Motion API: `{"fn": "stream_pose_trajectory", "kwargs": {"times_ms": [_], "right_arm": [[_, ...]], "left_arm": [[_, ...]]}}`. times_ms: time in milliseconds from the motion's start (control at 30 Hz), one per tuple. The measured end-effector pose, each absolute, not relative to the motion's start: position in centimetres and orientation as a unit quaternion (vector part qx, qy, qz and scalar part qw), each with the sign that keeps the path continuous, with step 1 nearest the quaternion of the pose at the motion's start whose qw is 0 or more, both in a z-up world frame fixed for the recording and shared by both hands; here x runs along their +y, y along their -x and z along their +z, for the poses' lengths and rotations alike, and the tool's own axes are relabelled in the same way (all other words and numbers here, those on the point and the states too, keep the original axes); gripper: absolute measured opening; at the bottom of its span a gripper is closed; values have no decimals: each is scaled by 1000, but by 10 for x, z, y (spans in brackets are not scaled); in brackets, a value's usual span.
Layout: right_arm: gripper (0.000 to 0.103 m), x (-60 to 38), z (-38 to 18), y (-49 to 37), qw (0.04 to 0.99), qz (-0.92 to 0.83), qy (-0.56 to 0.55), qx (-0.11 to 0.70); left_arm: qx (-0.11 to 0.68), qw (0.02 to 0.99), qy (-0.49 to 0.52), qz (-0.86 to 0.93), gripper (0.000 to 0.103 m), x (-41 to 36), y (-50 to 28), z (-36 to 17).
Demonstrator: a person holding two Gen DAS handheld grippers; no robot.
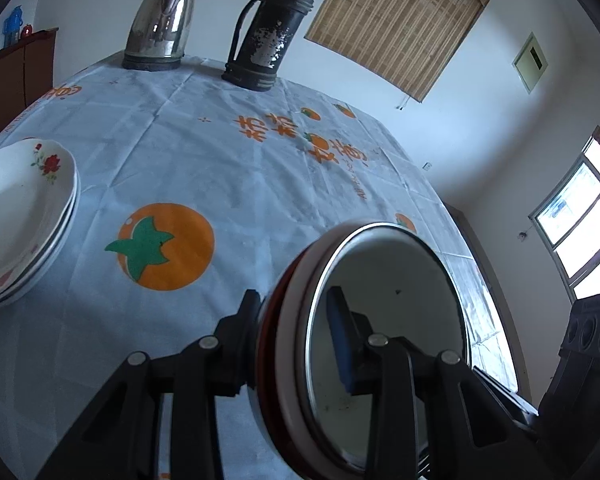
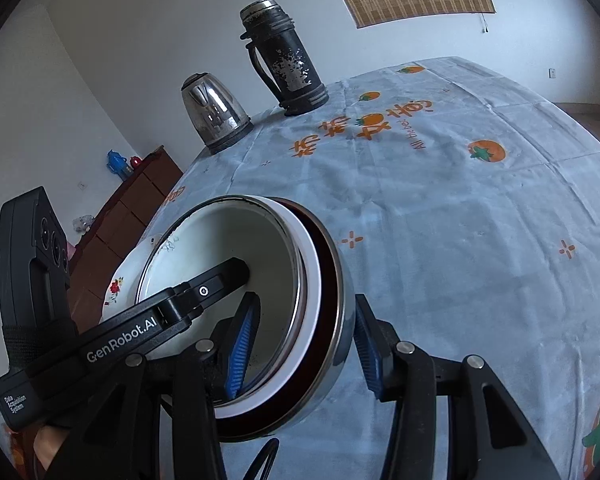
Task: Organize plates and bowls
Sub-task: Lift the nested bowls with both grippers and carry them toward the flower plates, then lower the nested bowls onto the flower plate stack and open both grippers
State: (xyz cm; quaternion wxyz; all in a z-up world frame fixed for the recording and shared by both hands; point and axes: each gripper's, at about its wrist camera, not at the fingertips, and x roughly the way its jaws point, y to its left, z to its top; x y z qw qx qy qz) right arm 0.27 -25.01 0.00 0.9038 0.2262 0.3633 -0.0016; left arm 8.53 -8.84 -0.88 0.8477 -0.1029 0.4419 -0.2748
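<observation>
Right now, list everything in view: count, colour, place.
bowls: a nested stack, steel, white and dark red, held off the table by both tools
plates: stack, white with red flowers, left side of table
kettle: one, silver, far edge
flask: one, black, worn, beside kettle
tablecloth: one, pale blue, orange fruit prints
cabinet: one, brown, beyond the table
left tool: clamps bowl rim
right tool: clamps opposite rim

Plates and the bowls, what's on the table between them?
Only bare tablecloth, seen from the left wrist, separates the plates from the bowls.
</observation>
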Motion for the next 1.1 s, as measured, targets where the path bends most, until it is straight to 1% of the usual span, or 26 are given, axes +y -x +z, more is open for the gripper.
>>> {"fn": "stream_pose_trajectory", "kwargs": {"times_ms": [733,933,1100], "right_arm": [[49,-184,11,1,909,40,-198,363],[48,-148,17,-28,914,78,-184,353],[46,-107,22,-73,917,111,-166,347]], "left_arm": [[423,866,135,-232,33,-13,-69,-1],[404,883,140,-191,34,29,-92,11],[388,897,151,-150,34,72,-125,16]]}}
